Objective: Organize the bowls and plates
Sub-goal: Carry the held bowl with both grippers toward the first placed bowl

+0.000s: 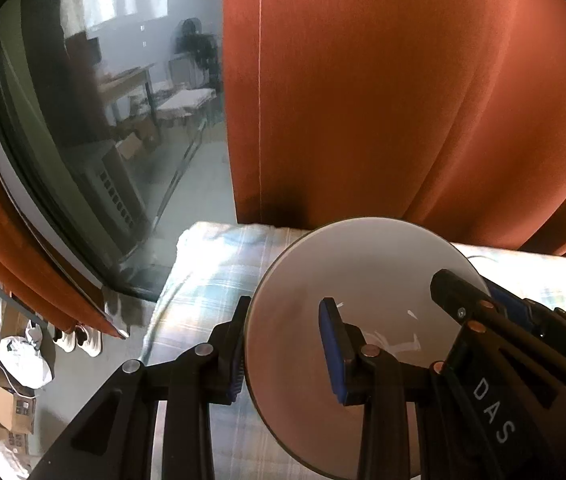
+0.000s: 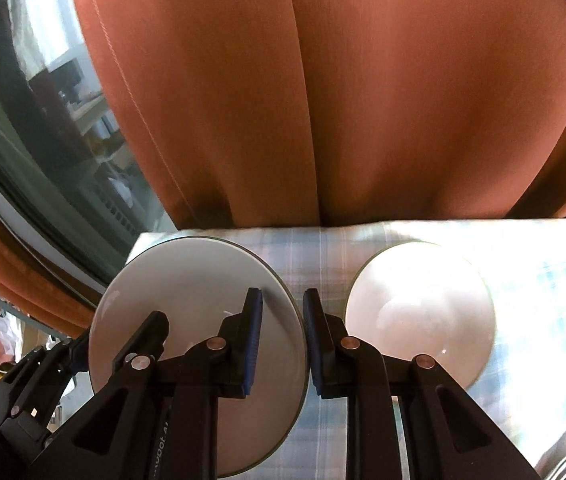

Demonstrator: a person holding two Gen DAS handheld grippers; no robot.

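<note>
Rust-orange curtains [image 2: 363,100] hang behind a table covered in a pale blue plaid cloth [image 2: 323,248], with a dark window pane [image 1: 103,120] to the left reflecting the room. From my left wrist view, cardboard boxes [image 1: 11,408] and white bags [image 1: 23,356] lie on the floor beside the table. I hold one grey plate [image 2: 187,280] between both tools, and it sits tilted above the cloth near the table's left end. My left gripper [image 1: 283,344] straddles the plate's left rim: one blue pad lies on the upper face, the other black finger stands at the outer edge, clamped on the rim. My right gripper [image 2: 283,340] bites the same plate's right rim, with its left pad on the upper face and its right pad outside the edge, jaws drawn nearly together on it. In the left wrist view that second tool reaches in from the right across the plate. A white plate [image 2: 423,312] rests flat on the cloth just right of the grey one, apart from it and brightly lit.
</note>
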